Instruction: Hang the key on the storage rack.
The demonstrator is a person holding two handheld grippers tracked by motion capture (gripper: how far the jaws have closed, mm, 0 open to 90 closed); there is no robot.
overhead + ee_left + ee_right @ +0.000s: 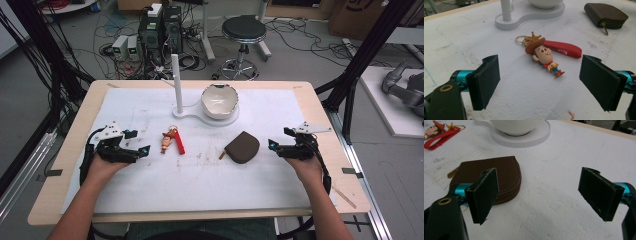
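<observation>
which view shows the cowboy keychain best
The left gripper view: the cowboy keychain lies close between the open jaws, its hat, face and red strap plain. The high view shows it small, left of the brown pouch; the right gripper view catches it at its top-left corner.

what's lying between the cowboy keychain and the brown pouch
Nothing: bare white mat separates the cowboy keychain from the brown pouch, seen in the high view.
</observation>
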